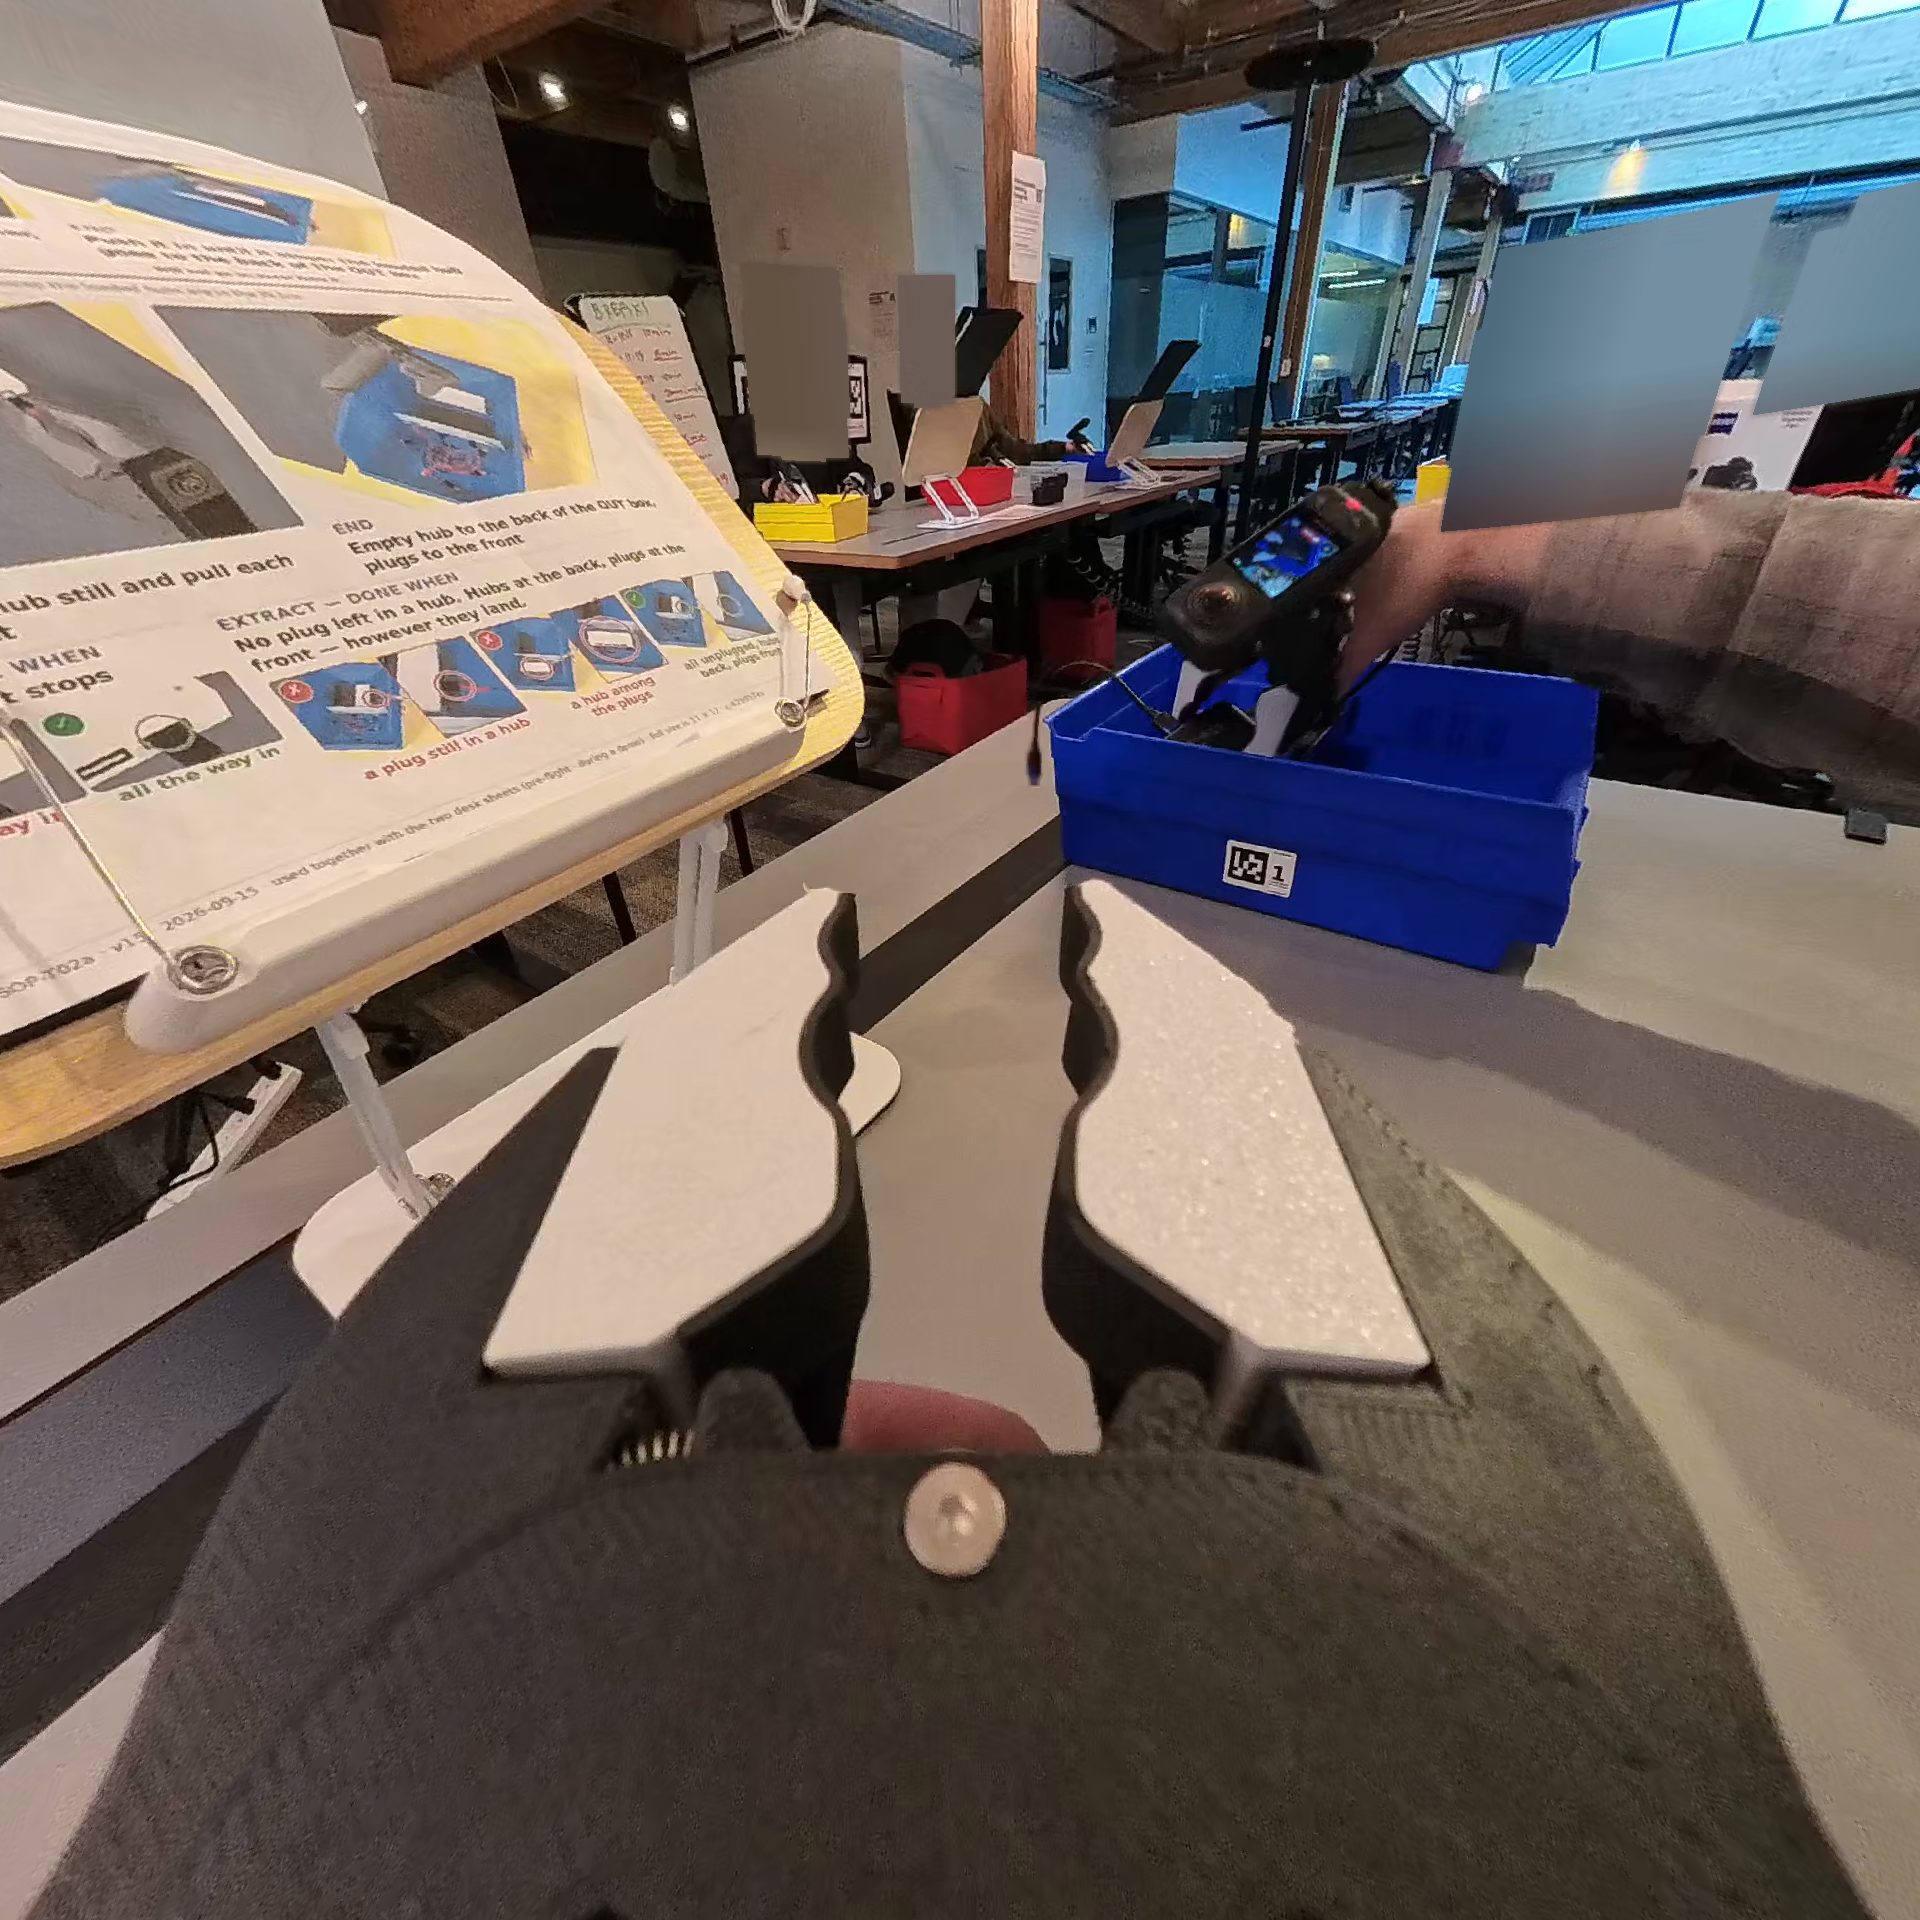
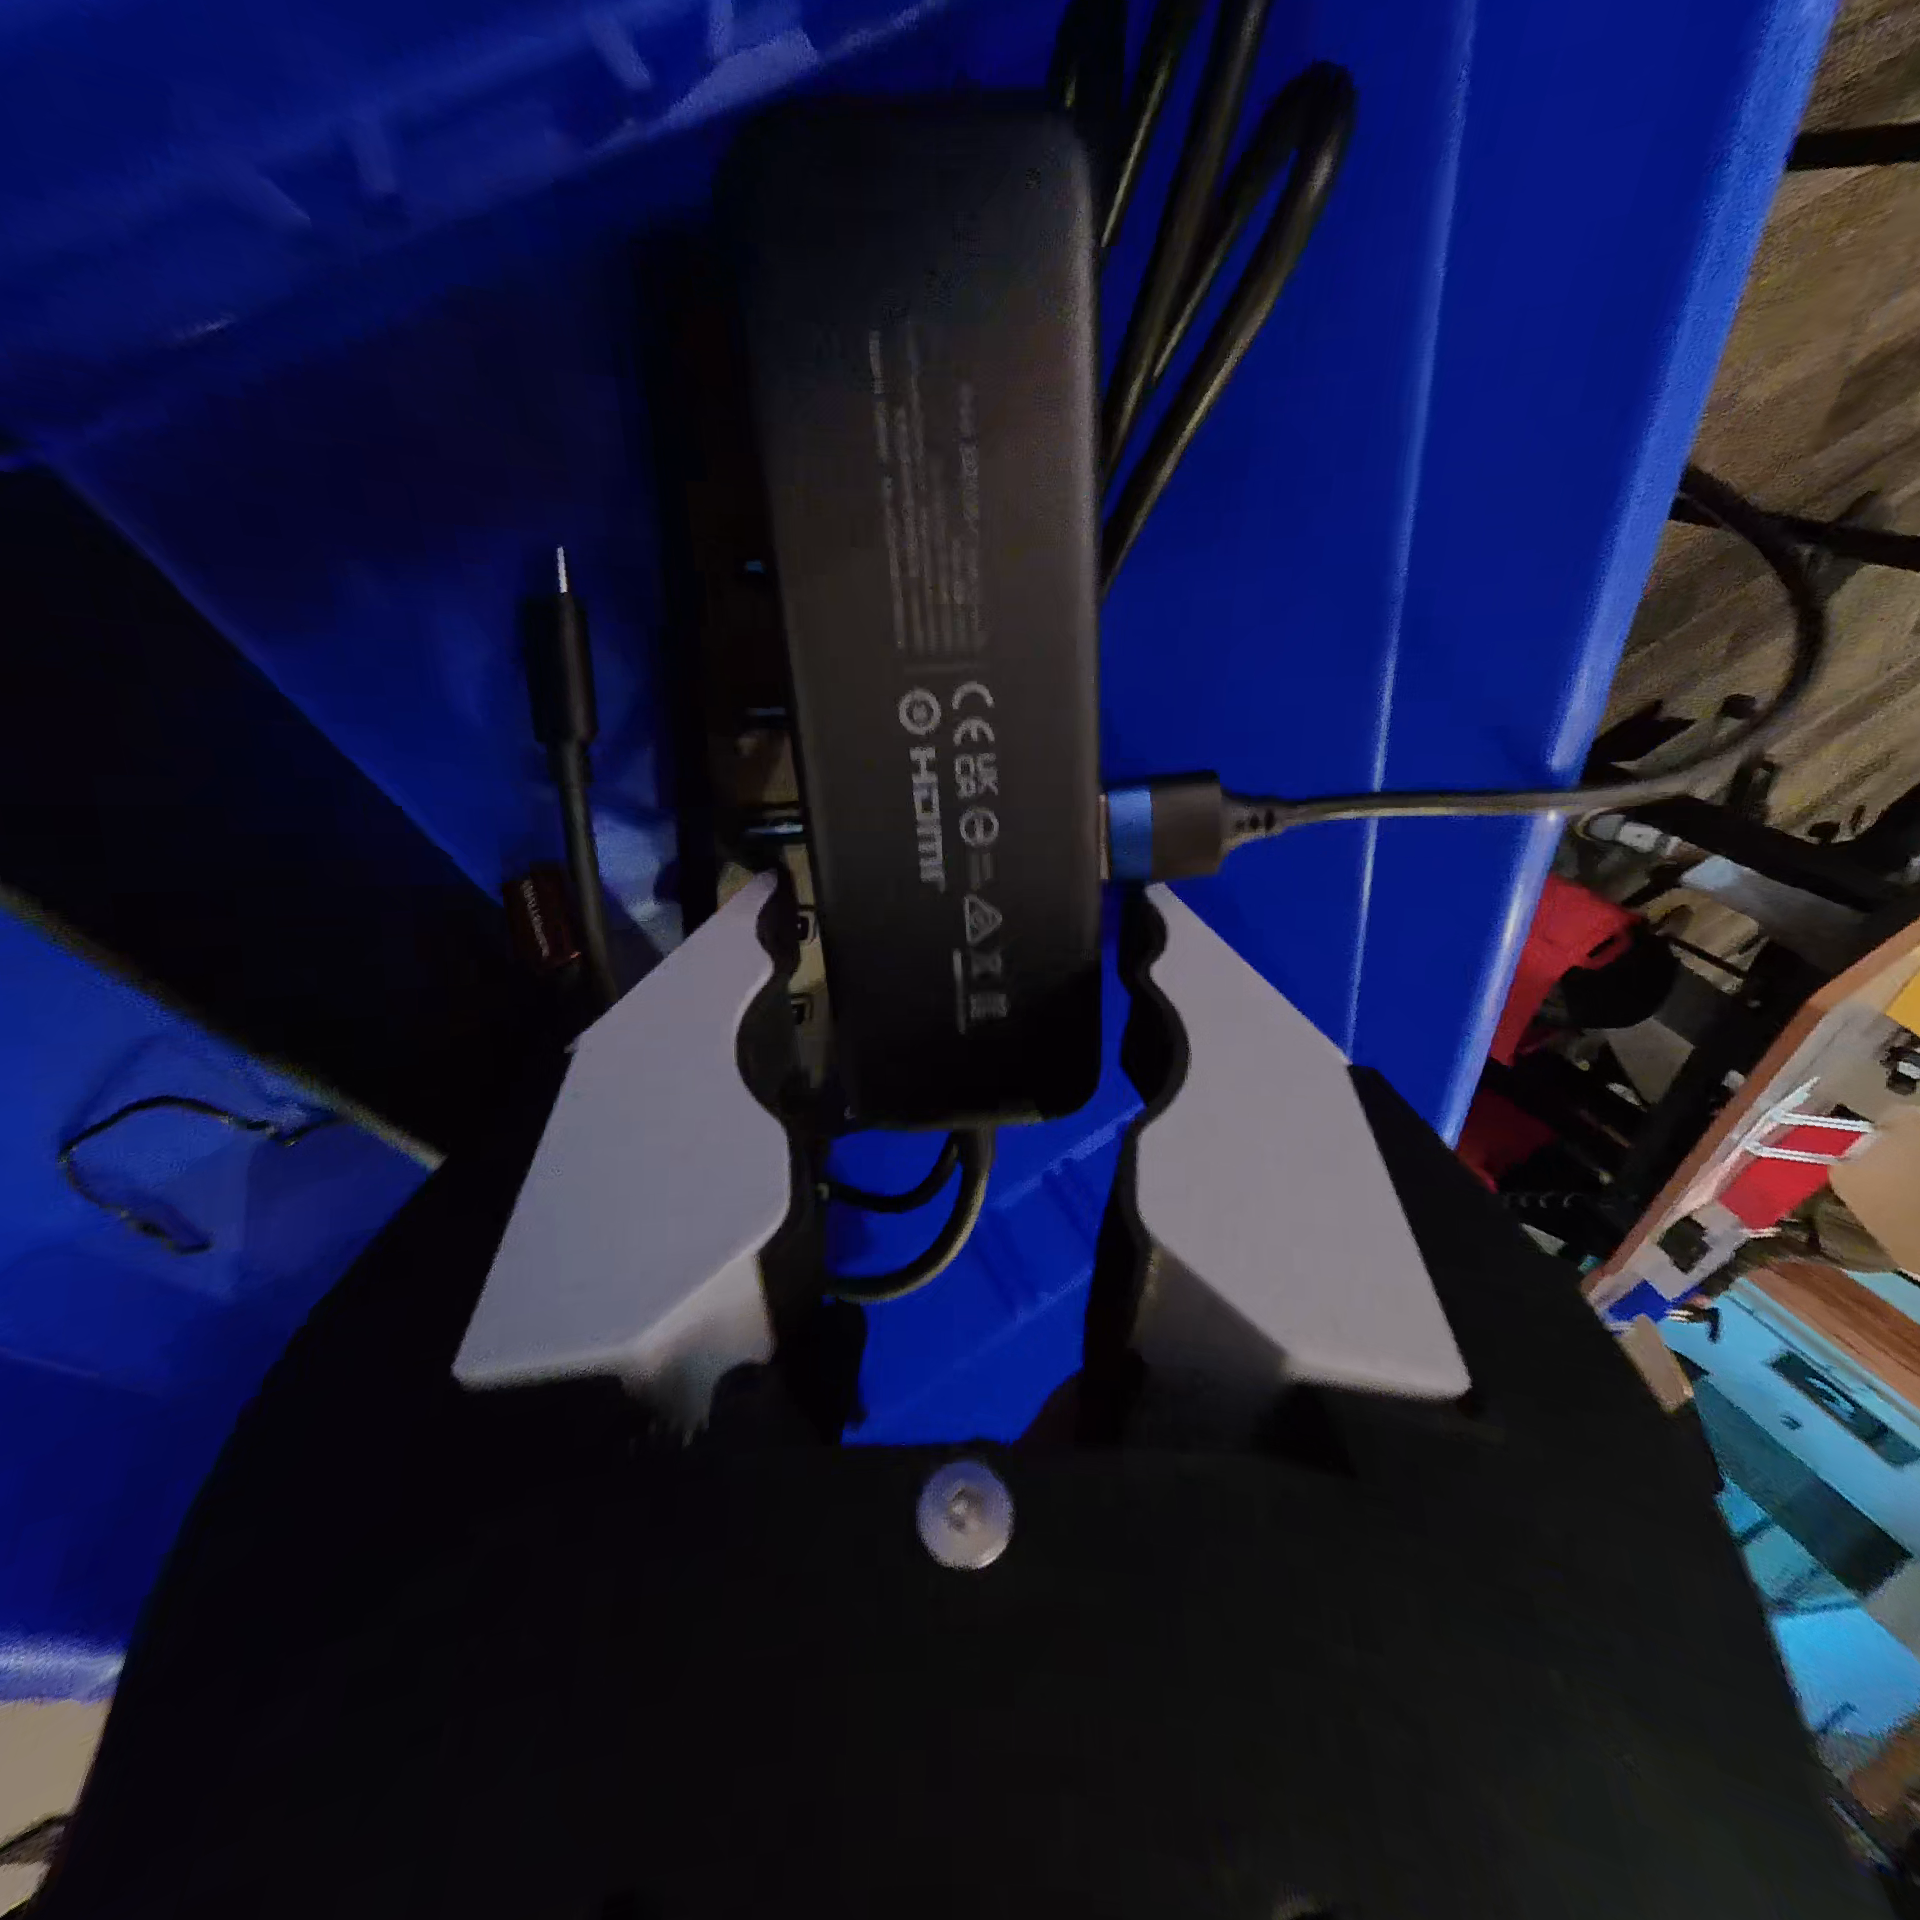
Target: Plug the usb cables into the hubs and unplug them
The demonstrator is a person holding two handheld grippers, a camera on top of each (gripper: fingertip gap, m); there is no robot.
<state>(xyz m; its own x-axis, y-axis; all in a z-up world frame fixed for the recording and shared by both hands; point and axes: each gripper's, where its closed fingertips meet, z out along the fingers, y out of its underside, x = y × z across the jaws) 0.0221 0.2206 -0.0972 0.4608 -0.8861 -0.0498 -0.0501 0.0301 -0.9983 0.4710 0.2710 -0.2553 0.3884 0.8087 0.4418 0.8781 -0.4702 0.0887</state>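
In the right wrist view a black USB hub (image 2: 935, 520) lies underside up inside the blue bin (image 2: 312, 312). A blue-collared USB plug (image 2: 1153, 831) sits in the hub's right side, and its cable runs out over the bin wall. My right gripper (image 2: 951, 894) is open, its jaws straddling the hub's near end with a thin gap on the right. A loose black plug (image 2: 561, 655) stands to the left of the hub. In the left wrist view my left gripper (image 1: 961, 914) is open and empty above the grey table (image 1: 1714, 1039). The right gripper (image 1: 1236, 717) reaches into the bin (image 1: 1351, 831).
A tilted instruction sheet on a stand (image 1: 364, 623) is close on the left. A cable end (image 1: 1036, 753) hangs over the bin's left wall. A person's sleeve (image 1: 1662, 603) extends from the right. Black cable loops (image 2: 1195, 312) lie behind the hub. Some 50 centimeters of space lies between my two pairs of fingers. My right gripper is the nearer one to the loose black plug (image 2: 561, 655): about 5 centimeters, against 40 centimeters.
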